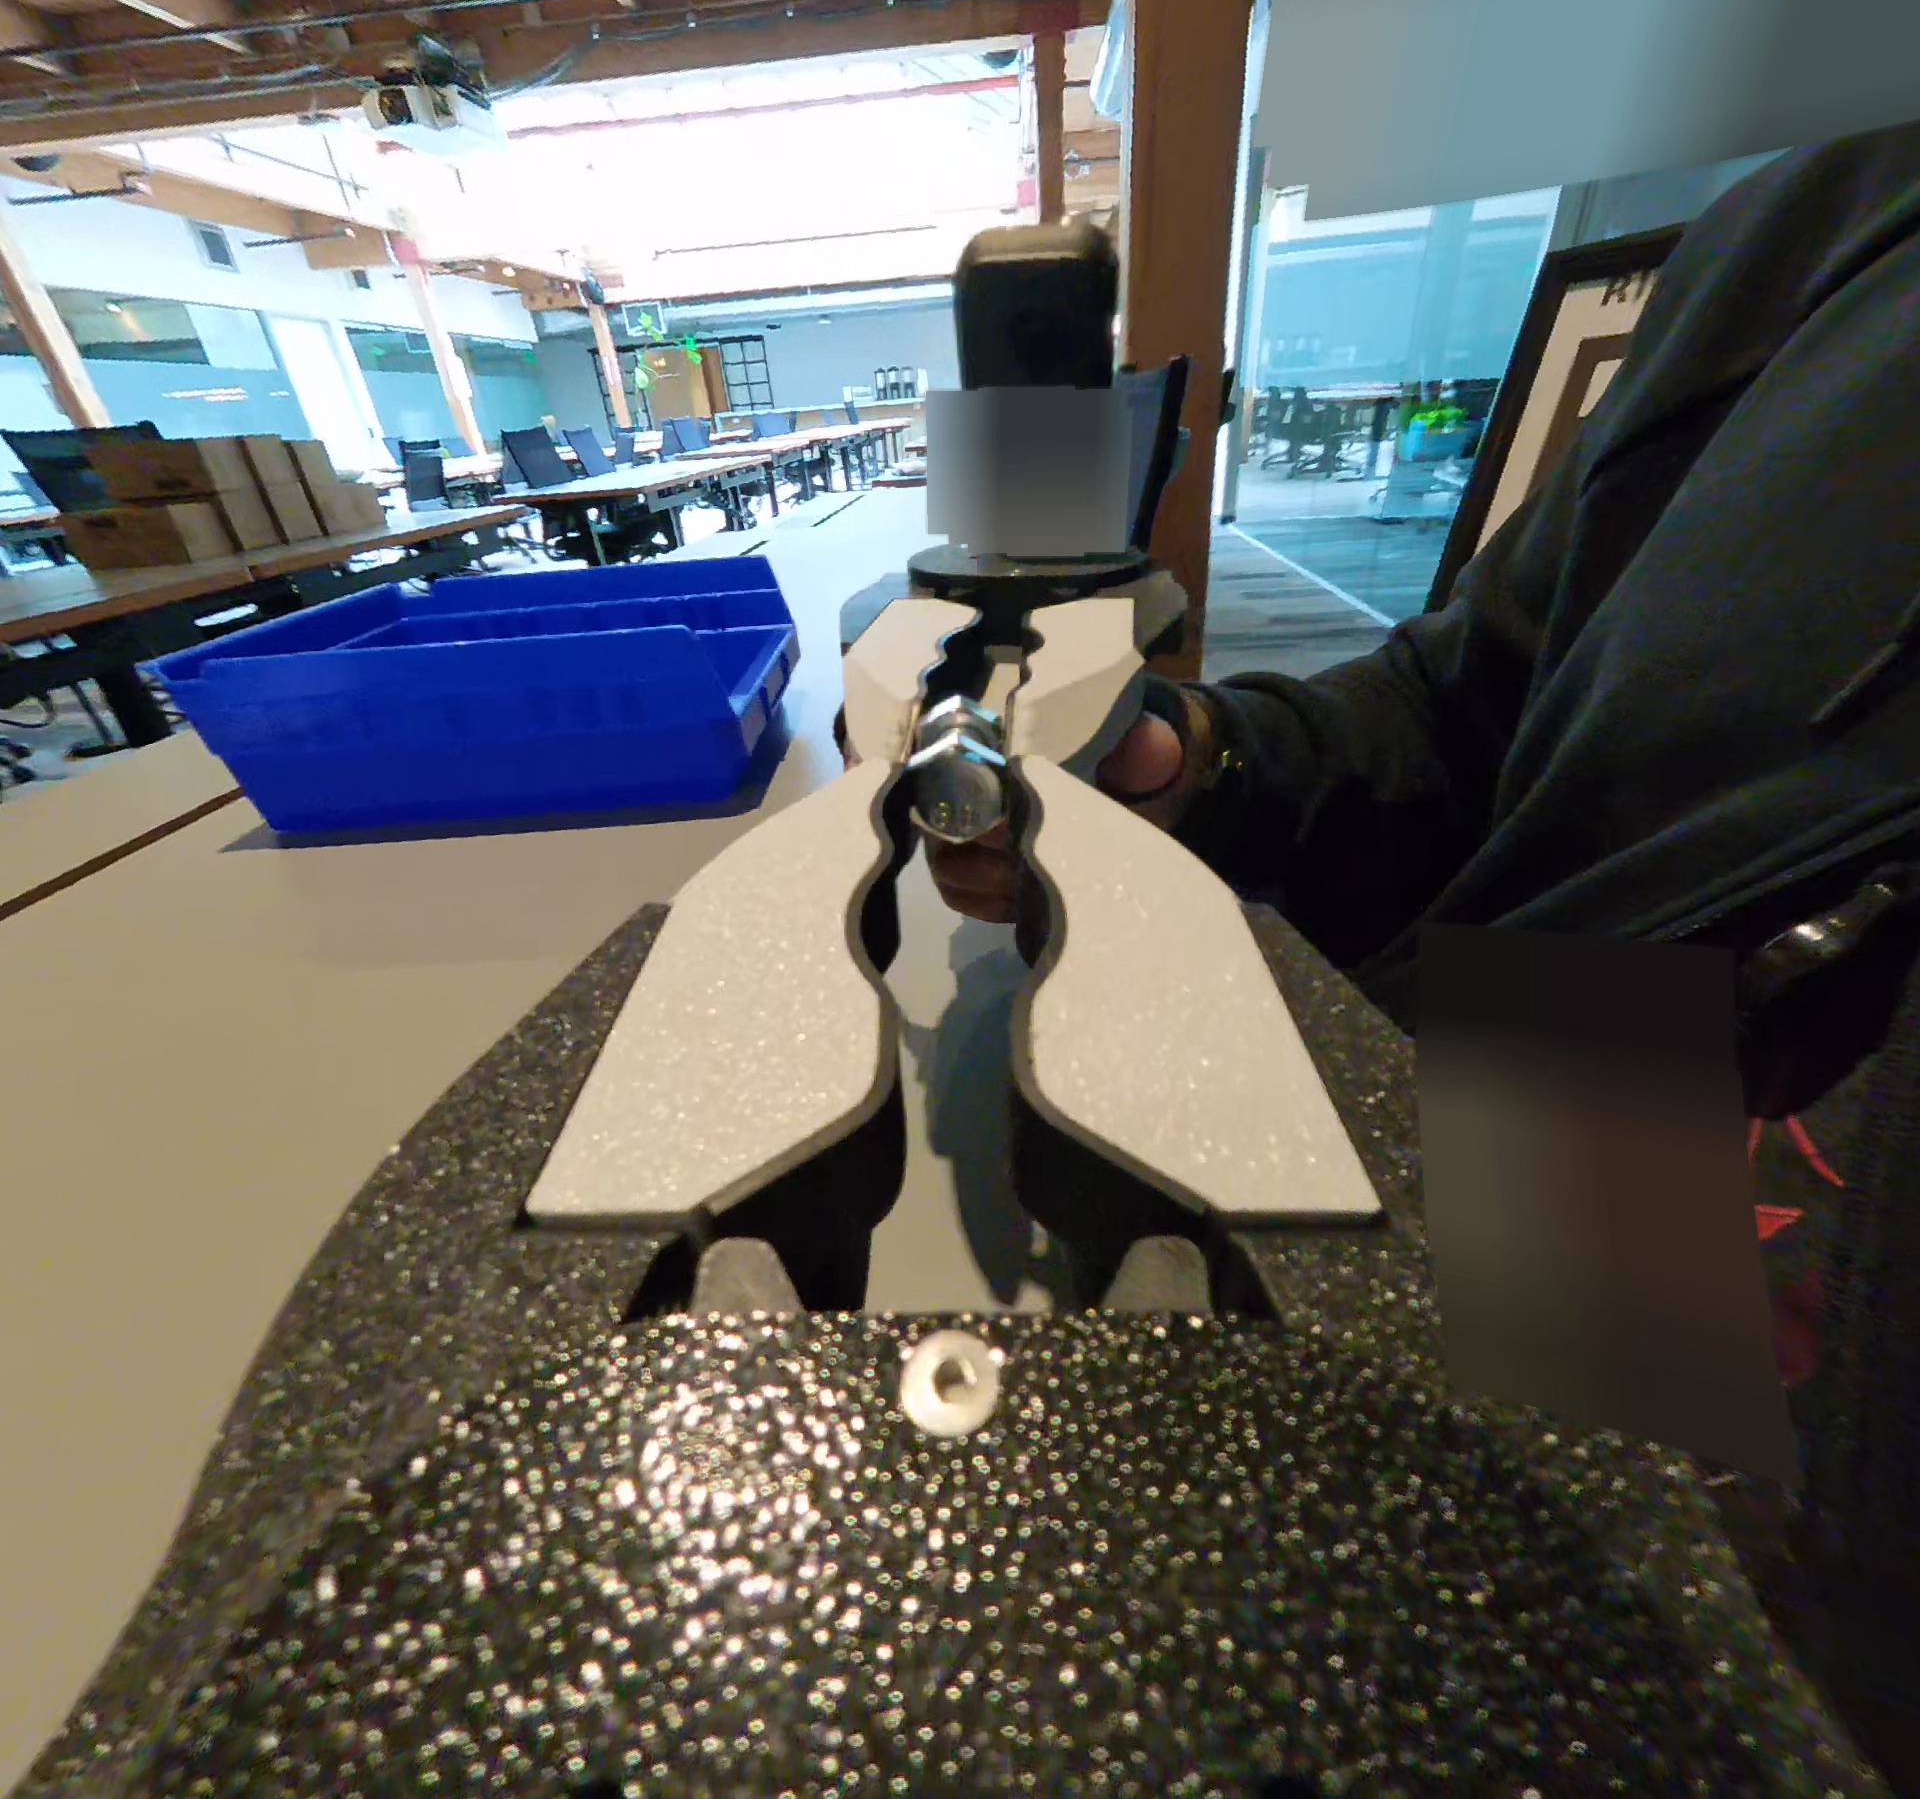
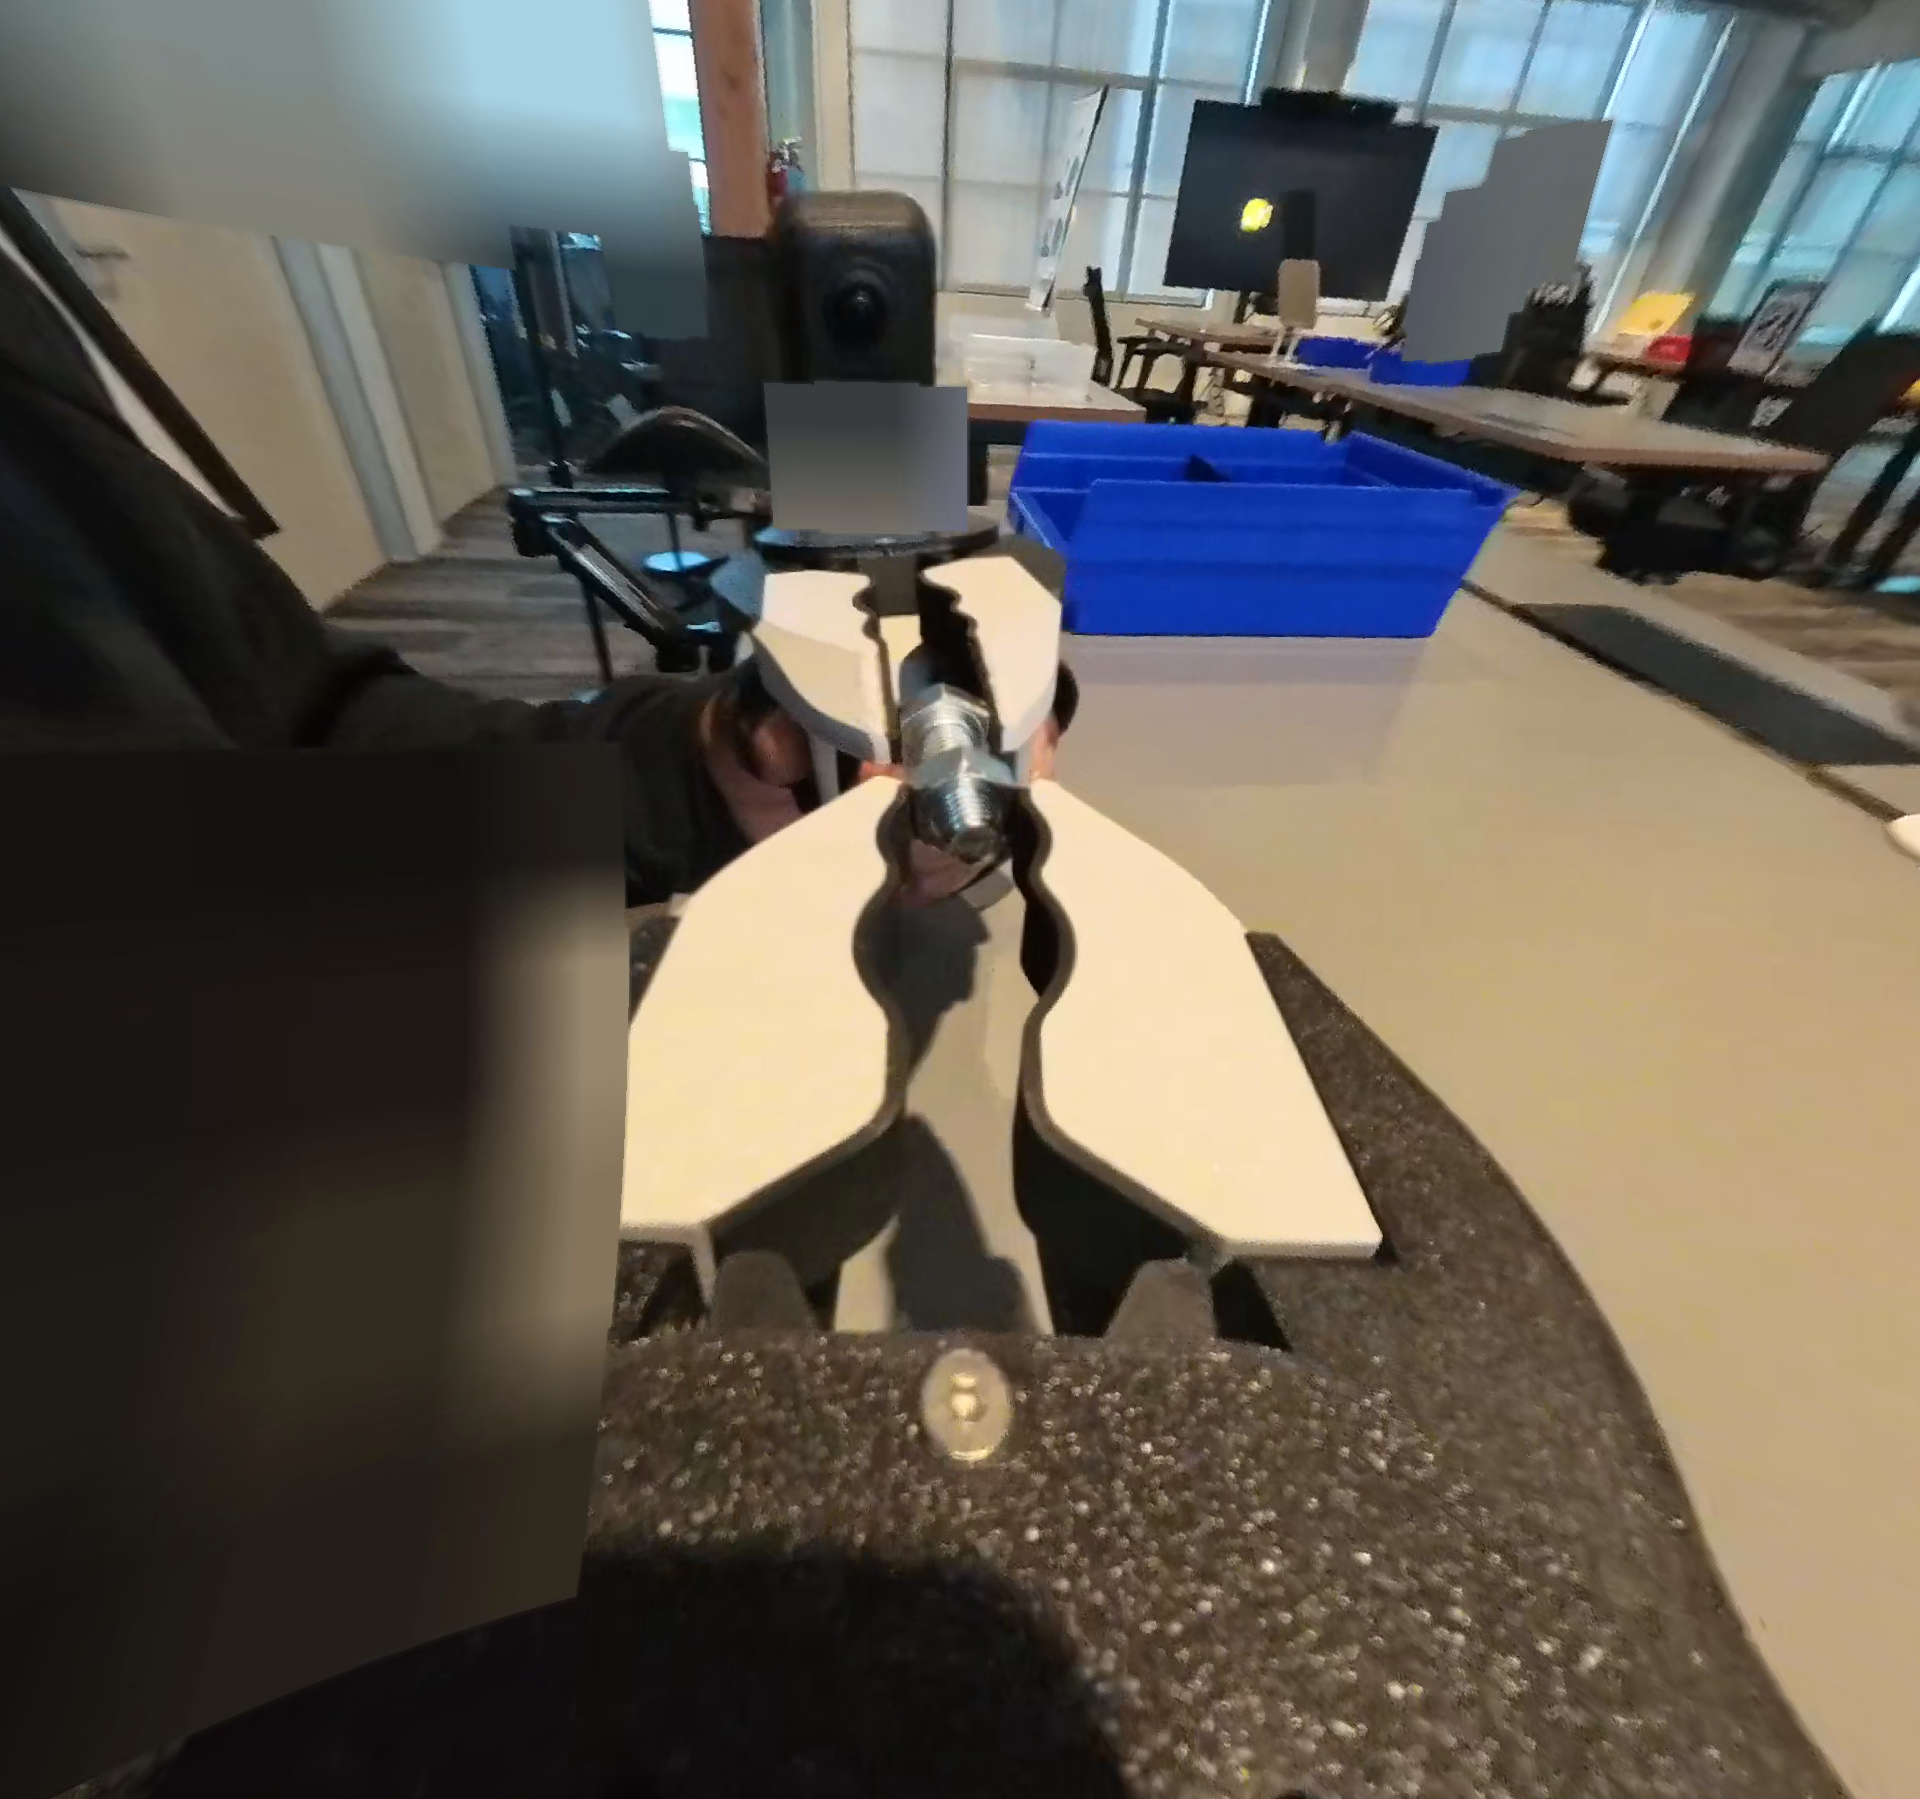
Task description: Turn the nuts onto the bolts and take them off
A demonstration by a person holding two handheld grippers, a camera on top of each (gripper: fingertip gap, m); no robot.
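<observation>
A silver bolt with a hex nut on its thread is held in the air between my two grippers, which face each other tip to tip above the grey table [image 1: 312, 1022]. My left gripper [image 1: 956, 785] is shut on the bolt's head [image 1: 957, 807]. In its view the nut [image 1: 954, 719] sits just beyond, between the right gripper's white fingers [image 1: 1081, 679]. My right gripper [image 2: 961, 791] is shut on the nut [image 2: 954, 769]. The bolt's threaded end [image 2: 968, 822] pokes toward this camera. The bolt's head [image 2: 925, 679] lies farther off in the left gripper's fingers [image 2: 810, 669].
A blue plastic bin [image 1: 468, 700] stands on the table behind the grippers, also in the right wrist view [image 2: 1247, 544]. A person in a dark sleeve [image 1: 1558, 658] holds the grippers at the table's side. Desks and chairs fill the room beyond. My left and right fingertips are right by each other.
</observation>
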